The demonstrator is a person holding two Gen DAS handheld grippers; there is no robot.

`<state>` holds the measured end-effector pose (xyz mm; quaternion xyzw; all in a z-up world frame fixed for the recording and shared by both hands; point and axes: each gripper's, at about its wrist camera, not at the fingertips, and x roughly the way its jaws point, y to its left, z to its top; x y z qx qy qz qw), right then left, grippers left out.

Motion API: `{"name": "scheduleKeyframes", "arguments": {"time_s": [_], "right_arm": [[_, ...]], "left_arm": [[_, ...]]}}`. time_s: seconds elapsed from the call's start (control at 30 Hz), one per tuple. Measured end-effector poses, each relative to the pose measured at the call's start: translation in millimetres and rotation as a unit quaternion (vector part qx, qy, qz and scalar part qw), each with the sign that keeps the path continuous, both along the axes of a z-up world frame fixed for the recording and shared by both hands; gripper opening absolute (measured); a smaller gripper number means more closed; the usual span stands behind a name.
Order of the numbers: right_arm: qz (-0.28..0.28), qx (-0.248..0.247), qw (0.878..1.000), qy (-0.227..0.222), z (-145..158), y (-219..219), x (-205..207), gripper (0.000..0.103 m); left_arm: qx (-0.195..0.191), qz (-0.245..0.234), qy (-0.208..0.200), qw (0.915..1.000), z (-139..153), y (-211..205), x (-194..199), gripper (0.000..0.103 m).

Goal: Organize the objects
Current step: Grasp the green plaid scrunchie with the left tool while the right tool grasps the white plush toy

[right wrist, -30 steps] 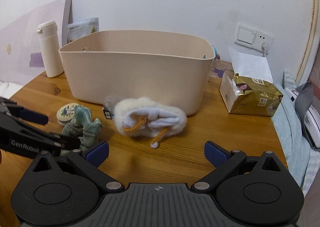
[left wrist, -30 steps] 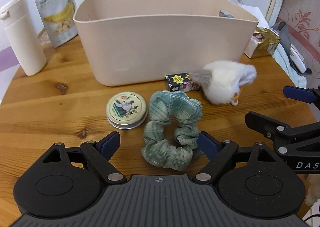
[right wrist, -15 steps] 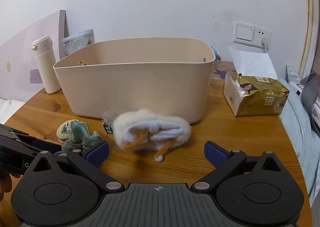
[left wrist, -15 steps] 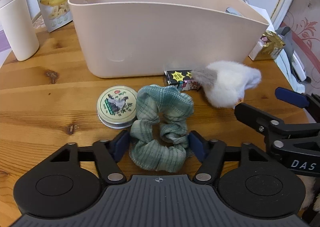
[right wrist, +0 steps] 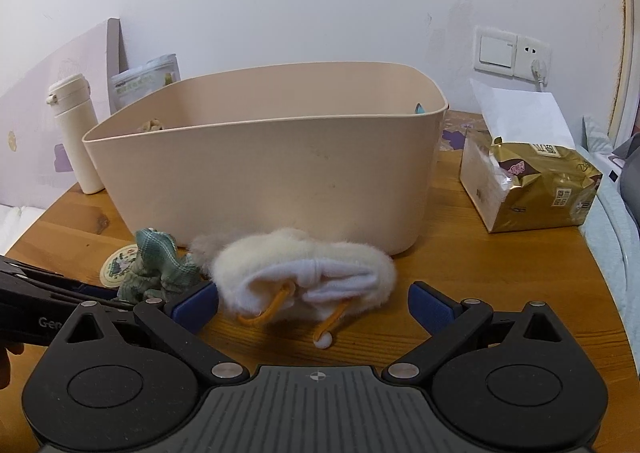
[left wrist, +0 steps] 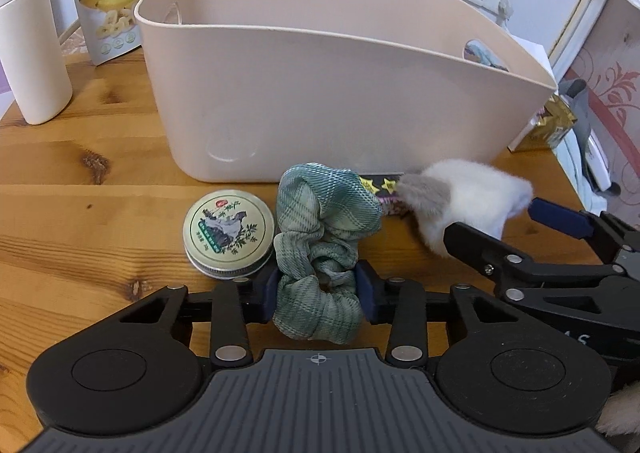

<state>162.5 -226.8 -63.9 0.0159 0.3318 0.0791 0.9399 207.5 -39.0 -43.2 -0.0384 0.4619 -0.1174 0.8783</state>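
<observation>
While clamped on the near loop of the green plaid fabric scrunchie [left wrist: 320,253], left gripper [left wrist: 318,291] noted low over the wooden surface [left wrist: 80,221], jaws clenched on cloth, presumably for lifting into the beige plastic bin [left wrist: 320,93] directly behind. Scrunchie touching the round printed tin [left wrist: 229,232]. Right gripper [right wrist: 314,301] noted with jaws released wide, straddling the white fluffy drawstring pouch [right wrist: 304,269] without contact, judged pre-grasp. Small black star-printed packet [left wrist: 380,189] wedged between scrunchie and pouch against the bin wall.
</observation>
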Motion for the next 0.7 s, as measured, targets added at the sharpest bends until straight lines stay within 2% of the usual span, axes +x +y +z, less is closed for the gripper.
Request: {"name": "scheduleKeyframes", "arguments": {"time_s": [0.13, 0.33, 0.43, 0.5, 0.7], "right_arm": [[-0.003, -0.006, 1.0, 0.002, -3, 3, 6, 0.099], [-0.006, 0.001, 1.0, 0.007, -6, 4, 13, 0.089], [-0.002, 0.003, 1.0, 0.01, -8, 4, 14, 0.075], [-0.002, 0.001, 1.0, 0.014, -9, 4, 14, 0.058], [-0.002, 0.0, 1.0, 0.022, -8, 2, 9, 0.03]], "left_arm": [[-0.002, 0.001, -0.006, 1.0, -1, -1, 6, 0.032], [-0.006, 0.002, -0.006, 1.0, -2, 0, 11, 0.028], [-0.011, 0.003, -0.005, 0.9999, -2, 1, 12, 0.025], [-0.01, 0.004, -0.007, 0.9999, -1, 2, 11, 0.024], [-0.009, 0.005, -0.011, 0.9999, 0, 3, 6, 0.021]]}}
